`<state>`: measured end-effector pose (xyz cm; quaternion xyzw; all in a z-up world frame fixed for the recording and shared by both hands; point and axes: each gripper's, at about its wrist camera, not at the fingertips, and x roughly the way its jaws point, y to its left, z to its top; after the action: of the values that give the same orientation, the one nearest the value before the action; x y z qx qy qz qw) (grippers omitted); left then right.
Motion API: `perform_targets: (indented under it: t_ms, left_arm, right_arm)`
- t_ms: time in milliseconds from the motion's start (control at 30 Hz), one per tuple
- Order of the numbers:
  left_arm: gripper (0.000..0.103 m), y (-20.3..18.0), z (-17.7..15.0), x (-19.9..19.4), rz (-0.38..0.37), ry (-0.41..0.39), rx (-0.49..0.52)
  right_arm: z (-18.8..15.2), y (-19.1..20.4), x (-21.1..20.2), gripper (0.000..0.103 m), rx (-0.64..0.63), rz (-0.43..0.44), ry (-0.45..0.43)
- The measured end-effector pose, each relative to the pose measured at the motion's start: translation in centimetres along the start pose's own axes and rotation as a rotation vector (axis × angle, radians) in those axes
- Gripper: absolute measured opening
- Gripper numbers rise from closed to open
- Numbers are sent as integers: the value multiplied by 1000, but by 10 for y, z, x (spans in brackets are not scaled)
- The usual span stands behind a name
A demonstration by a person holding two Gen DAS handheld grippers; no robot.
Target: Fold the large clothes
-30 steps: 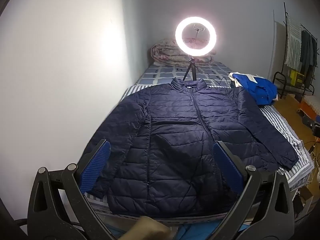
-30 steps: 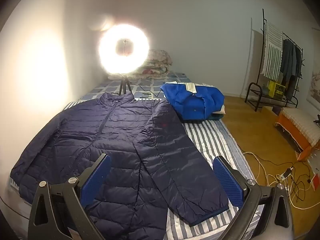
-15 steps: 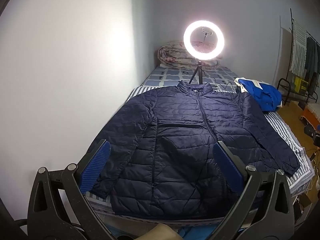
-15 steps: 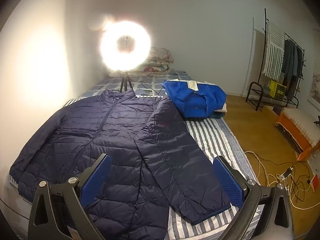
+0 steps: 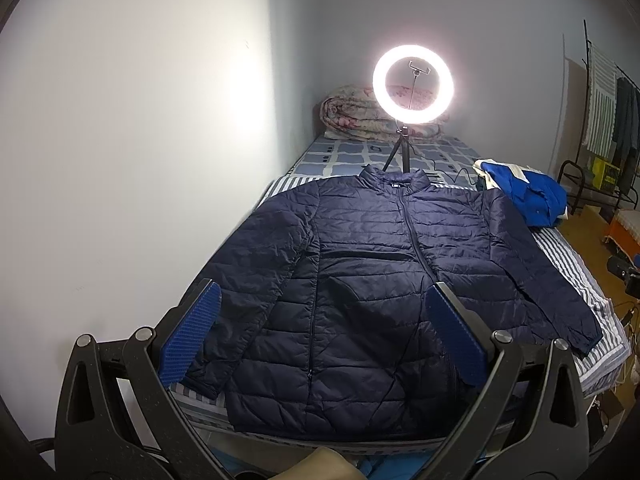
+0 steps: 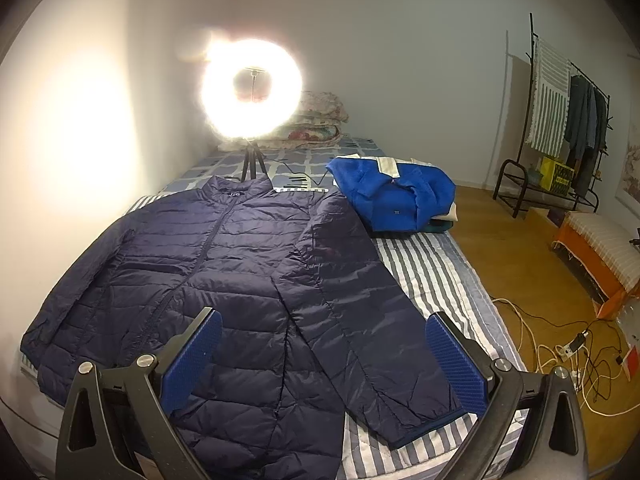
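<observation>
Jacket [image 5: 360, 280] flat on bed [image 6: 432, 272] | collar label unreadable | both grippers' jaws apart, empty

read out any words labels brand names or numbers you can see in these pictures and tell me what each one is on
No text can be read here.
Navy puffer jacket: a small tag inside the collar, too small and blurred to read.
Folded blue garment: a small square patch, too blurred to tell whether it bears text.
Yellow crate on the clothes rack: dark markings, unreadable.
Left gripper and right gripper: no markings.

Both wrist views look along the bed [image 5: 568, 252], sharing the jacket [image 5: 360, 280].
</observation>
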<state>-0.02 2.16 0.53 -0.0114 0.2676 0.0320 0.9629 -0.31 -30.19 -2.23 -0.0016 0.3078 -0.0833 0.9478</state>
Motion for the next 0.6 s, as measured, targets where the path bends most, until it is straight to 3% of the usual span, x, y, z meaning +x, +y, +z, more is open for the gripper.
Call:
perform_targets:
  t_ms: [600]
  left_arm:
    - [103, 0, 3, -6, 14, -17, -1]
  right_arm:
    - [1, 2, 1, 103, 1, 0, 5]
